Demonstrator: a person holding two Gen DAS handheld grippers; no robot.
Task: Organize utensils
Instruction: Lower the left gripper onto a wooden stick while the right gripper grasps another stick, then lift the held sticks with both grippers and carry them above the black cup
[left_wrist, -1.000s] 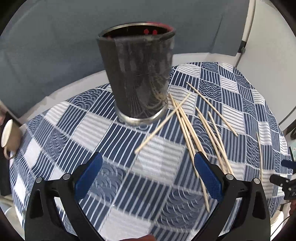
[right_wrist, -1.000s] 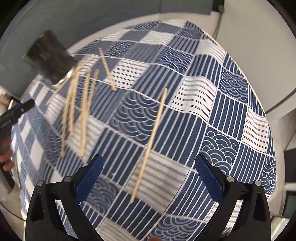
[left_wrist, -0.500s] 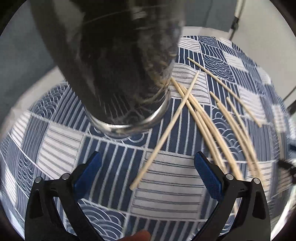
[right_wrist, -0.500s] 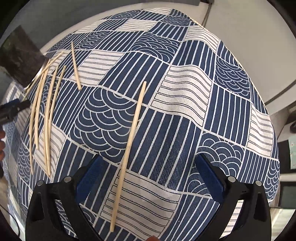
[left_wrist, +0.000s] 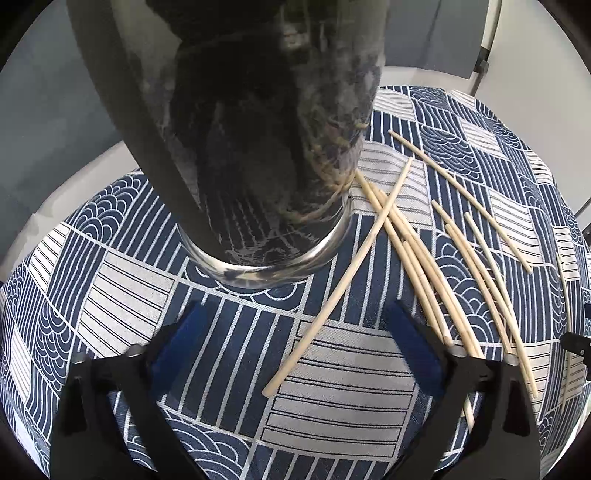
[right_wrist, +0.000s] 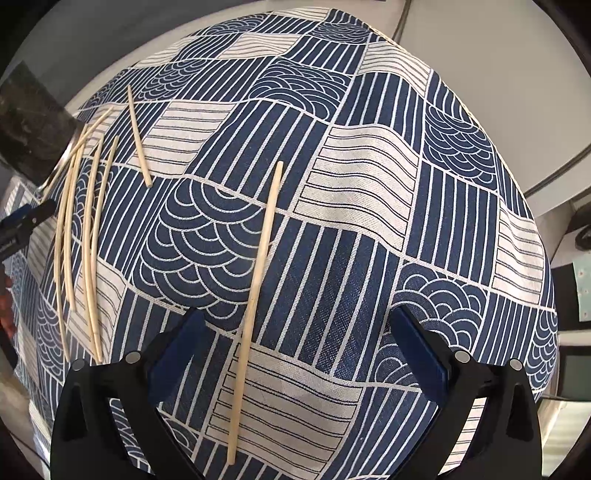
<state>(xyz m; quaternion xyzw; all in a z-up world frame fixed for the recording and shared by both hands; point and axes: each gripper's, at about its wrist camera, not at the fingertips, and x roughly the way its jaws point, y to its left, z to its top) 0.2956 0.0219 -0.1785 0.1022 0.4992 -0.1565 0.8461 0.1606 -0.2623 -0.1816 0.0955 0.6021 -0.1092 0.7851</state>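
chopsticks (left_wrist: 424, 258) partly hidden (holder (left_wrist: 258, 147) cropped)

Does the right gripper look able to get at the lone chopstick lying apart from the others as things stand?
Probably yes. The lone chopstick lies flat on the tablecloth, its near part between the right gripper's open jaws, with nothing over it.

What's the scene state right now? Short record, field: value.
surface: blue and white patterned tablecloth
holder: dark cylindrical holder, upright, standing on the cloth
loose utensils: wooden chopsticks scattered on the cloth beside the holder
lone chopstick: single chopstick lying apart from the pile
left gripper: left gripper open, jaws have just been closing, one chopstick's end on the cloth between the fingers
right gripper: right gripper open, straddling the single chopstick, pads not pressing it
held: nothing
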